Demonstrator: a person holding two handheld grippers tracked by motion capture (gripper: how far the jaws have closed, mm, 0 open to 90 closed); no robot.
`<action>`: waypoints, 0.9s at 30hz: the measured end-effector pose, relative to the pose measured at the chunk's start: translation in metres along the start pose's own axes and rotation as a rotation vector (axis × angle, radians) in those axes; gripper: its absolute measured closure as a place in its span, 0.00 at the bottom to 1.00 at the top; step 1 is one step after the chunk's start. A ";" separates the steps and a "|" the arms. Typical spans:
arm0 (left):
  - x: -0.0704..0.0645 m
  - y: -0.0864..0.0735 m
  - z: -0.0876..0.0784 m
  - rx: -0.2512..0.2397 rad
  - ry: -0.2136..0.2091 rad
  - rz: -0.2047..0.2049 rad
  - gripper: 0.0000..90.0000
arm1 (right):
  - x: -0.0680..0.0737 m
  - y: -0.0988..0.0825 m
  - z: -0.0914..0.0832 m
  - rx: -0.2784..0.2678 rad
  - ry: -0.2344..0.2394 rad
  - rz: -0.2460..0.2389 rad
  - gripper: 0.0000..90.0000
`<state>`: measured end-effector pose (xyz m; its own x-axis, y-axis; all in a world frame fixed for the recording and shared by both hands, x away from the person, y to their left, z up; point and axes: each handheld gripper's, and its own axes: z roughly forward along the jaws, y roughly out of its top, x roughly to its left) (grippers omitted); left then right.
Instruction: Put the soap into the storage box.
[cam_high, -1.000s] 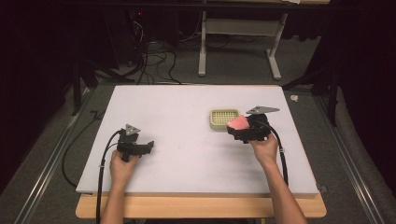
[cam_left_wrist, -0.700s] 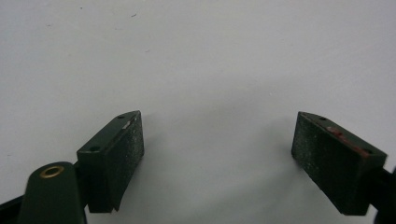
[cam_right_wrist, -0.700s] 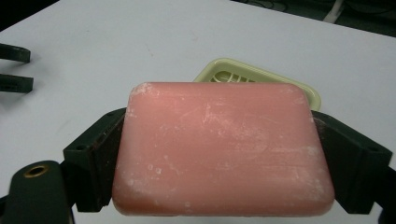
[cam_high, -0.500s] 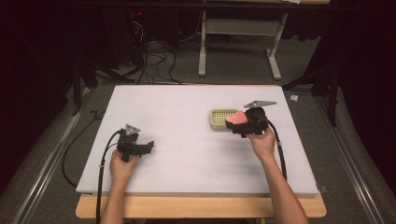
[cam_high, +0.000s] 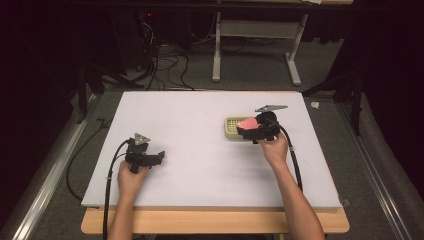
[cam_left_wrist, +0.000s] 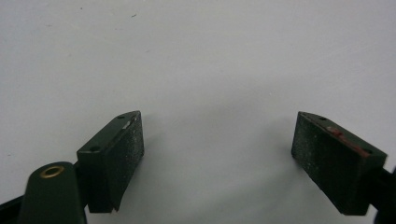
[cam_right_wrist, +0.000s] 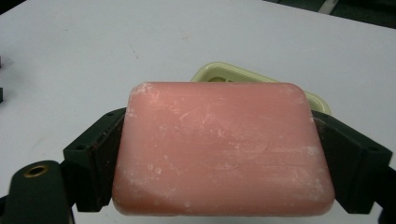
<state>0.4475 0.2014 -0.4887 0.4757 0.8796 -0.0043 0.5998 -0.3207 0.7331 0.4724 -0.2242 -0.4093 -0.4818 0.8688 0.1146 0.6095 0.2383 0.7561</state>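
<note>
A pink soap bar sits clamped between the two black jaws of my right gripper, which is shut on it. In the high view the right gripper holds the soap bar just above the near right part of a pale yellow soap dish on the white table. The dish peeks out behind the bar in the right gripper view. My left gripper rests low at the table's left front, its jaws wide apart over bare white surface, open with nothing between them.
The white tabletop has a wooden front edge. Cables trail from each gripper toward the person. Behind the table stand a metal frame leg and floor cables. A small pale object lies off the table's right rear corner.
My right gripper has carried the soap bar a little farther from the person and up, toward the dish. The left gripper has stayed put.
</note>
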 end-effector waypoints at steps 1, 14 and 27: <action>0.000 0.000 0.000 0.000 0.000 0.000 0.19 | 0.000 0.001 0.002 0.004 -0.001 0.000 0.15; 0.000 0.000 0.000 -0.001 0.000 -0.001 0.19 | -0.001 0.010 0.025 0.048 -0.017 0.018 0.15; 0.000 0.000 0.000 -0.002 0.000 -0.003 0.19 | -0.007 0.013 0.043 0.105 -0.073 0.049 0.15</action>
<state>0.4476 0.2012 -0.4888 0.4740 0.8805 -0.0067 0.6000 -0.3174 0.7343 0.5110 -0.2082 -0.4277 -0.4047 0.9090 0.0994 0.6957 0.2355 0.6786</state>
